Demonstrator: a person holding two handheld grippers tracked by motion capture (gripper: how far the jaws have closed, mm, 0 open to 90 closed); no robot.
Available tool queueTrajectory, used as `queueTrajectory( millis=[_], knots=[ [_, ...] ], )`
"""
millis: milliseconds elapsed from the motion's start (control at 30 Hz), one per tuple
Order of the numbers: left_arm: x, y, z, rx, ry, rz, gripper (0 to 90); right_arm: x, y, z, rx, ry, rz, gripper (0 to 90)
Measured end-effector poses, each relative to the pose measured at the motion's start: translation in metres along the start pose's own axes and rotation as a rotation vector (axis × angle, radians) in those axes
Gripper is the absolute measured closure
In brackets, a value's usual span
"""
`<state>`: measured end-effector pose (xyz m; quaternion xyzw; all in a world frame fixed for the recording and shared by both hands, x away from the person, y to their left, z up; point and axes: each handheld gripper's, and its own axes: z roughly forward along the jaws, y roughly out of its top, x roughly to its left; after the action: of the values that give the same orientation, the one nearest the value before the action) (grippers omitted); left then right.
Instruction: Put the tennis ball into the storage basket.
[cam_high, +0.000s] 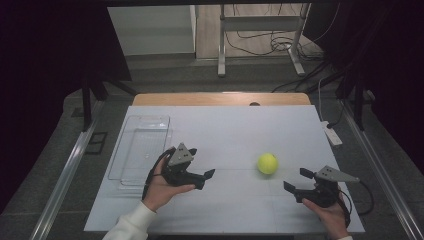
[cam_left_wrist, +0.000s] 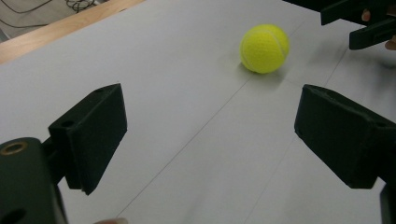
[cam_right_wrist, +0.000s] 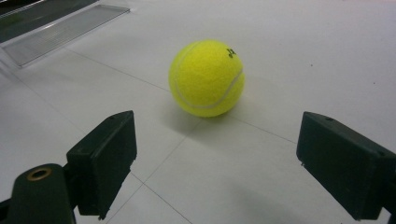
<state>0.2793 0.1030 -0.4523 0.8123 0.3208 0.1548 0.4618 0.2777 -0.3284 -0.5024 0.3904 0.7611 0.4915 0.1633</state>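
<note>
Spanning the scene, the white desk (cam_high: 230, 135) carries a clear tray (cam_high: 142, 145) at its left edge, the left claw (cam_high: 206, 179) and right claw (cam_high: 295, 181) both hovering with jaws spread and empty, and between them, nearer the right one, the yellow tennis ball (cam_high: 267, 163).

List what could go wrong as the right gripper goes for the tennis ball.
1. The tennis ball lies loose on the smooth white table; a jaw that nudges it first would probably send it rolling, perhaps toward the edge.
2. The right gripper is open but off to the ball's side, so an off-centre close may squeeze it out.
3. The left gripper also points at the ball; the two could collide.
</note>
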Motion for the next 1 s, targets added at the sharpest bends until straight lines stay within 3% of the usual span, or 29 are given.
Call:
queueTrajectory(
  millis=[1000],
  knots=[
    [-0.010, 0.011, 0.018, 0.008, -0.038, 0.025, 10.0, 0.000, 0.000, 0.000, 0.003, -0.003, -0.001, 12.2]
  ],
)
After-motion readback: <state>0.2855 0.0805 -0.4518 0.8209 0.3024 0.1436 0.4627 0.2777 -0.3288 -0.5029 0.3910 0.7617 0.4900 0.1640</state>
